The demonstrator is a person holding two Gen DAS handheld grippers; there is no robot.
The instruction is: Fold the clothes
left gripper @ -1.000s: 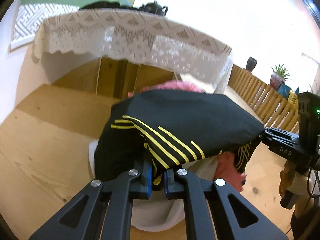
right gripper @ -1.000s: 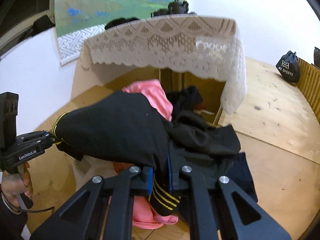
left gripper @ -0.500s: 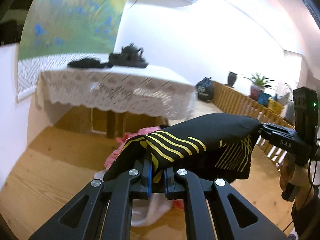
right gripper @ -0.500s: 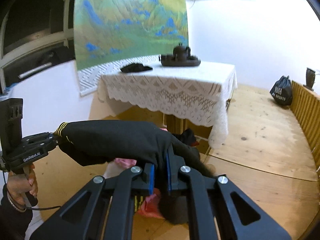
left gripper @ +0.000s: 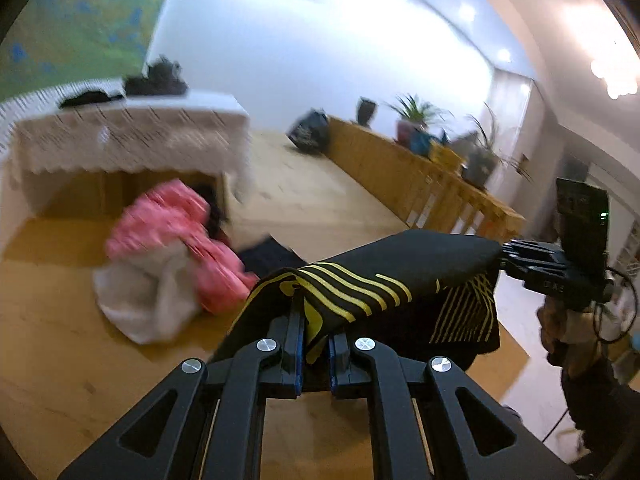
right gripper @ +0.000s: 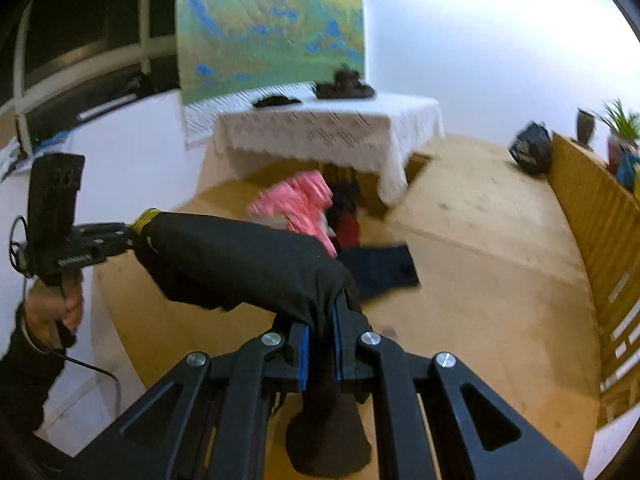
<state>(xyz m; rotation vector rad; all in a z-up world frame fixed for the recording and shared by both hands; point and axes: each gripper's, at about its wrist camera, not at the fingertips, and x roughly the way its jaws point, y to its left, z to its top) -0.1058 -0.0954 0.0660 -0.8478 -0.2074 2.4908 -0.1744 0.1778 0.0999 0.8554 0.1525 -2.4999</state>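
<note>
Between the blue pads of the left gripper (left gripper: 314,344), a yellow-striped edge of the black garment (left gripper: 400,280) is clamped, the jaws being closed on the cloth. The jaws of the right gripper (right gripper: 320,344) are likewise closed on a plain black part of the same garment, with a fold of it hanging down below the fingers. The garment is held in the air, stretched between the two grippers above the wooden floor (right gripper: 480,260), and a yellow line print is seen on the panel drooping near its far end in the left wrist view. Beyond it, a pile of clothes is left on the floor: a pink piece (left gripper: 176,236), a white piece (left gripper: 140,296) just beside it, and a dark blue piece (right gripper: 380,268) lying flat at the near edge of the pile. Behind the pile, a table covered by a white lace cloth (right gripper: 332,132) is set against the wall, dark objects resting on top. A wooden railing (left gripper: 420,176) with potted plants is seen along the right side of the floor.
</note>
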